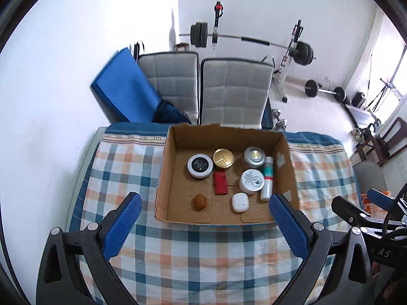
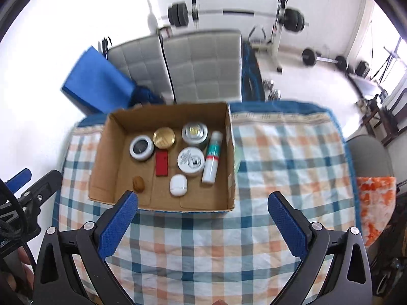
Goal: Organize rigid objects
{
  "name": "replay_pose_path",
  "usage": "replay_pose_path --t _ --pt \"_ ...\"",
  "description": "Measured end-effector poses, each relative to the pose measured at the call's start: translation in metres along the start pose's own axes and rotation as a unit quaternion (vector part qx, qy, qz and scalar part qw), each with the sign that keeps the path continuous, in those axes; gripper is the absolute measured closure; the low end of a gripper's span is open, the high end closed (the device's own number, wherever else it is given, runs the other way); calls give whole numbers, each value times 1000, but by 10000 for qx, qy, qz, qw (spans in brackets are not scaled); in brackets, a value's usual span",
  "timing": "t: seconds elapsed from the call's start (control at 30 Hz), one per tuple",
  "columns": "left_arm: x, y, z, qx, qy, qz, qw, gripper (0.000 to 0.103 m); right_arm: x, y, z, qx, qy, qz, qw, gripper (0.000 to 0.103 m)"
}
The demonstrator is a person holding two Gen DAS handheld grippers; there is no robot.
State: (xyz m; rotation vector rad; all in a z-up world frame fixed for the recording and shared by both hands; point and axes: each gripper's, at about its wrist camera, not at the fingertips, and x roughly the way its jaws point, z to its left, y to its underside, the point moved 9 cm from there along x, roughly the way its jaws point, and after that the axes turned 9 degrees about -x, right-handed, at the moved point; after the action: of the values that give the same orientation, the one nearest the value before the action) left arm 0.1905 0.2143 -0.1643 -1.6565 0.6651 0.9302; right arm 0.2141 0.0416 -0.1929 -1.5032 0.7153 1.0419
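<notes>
**A:** What do you have closest to you?

**B:** My left gripper [image 1: 205, 208] first, tongs spread wide with nothing between them, only the checked tablecloth [image 1: 203, 254] beneath. My right gripper [image 2: 202, 207] is the same: blue pads far apart, empty, held over the cloth in front of the box.

**A:** And the box?

**B:** The cardboard box [image 1: 162, 178] sits open on the cloth, just past my fingertips. From the left wrist view, my right-hand pad overlaps its near right corner, though I cannot tell if it touches. All the rigid objects I can see lie inside it.

**A:** Walk me through them, front to back.

**B:** Nearest the front wall: a brown walnut-like nut [image 1: 200, 202] on the left and a small white case [image 1: 240, 202] to its right, well apart. Behind them a flat red box [image 1: 220, 182] lies in the middle, a white round tin [image 1: 251, 181] to its right, and a white and green bottle [image 1: 267, 178] lies on its side along the right wall, just beside that tin. Further back stand a black-topped tin [image 1: 200, 165], a gold-lidded jar [image 1: 223, 159] and a silver jar [image 1: 254, 157].

**A:** Beyond the box?

**B:** Two grey quilted chairs [image 1: 234, 94] against the table's far edge, a blue mat [image 1: 127, 89] leaning left, then a barbell rack [image 1: 254, 41] by the wall.
</notes>
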Motion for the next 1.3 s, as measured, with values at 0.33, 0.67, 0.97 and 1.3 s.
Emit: replay_pose_path --t 0.33,0.67,0.97,1.3 --pt "-68 13 -4 45 62 -337 9994 0 -87 20 -1 -34 74 -443 9990 0" --pt "-104 20 -7 62 98 -615 9980 0 -141 34 3 -88 148 -791 9967 0" --pt "-113 20 -6 27 88 -717 9974 0 -154 39 3 -73 227 -813 9964 0" --pt "-118 17 -10 85 78 -822 9965 0 -172 33 2 -64 322 -975 9947 0"
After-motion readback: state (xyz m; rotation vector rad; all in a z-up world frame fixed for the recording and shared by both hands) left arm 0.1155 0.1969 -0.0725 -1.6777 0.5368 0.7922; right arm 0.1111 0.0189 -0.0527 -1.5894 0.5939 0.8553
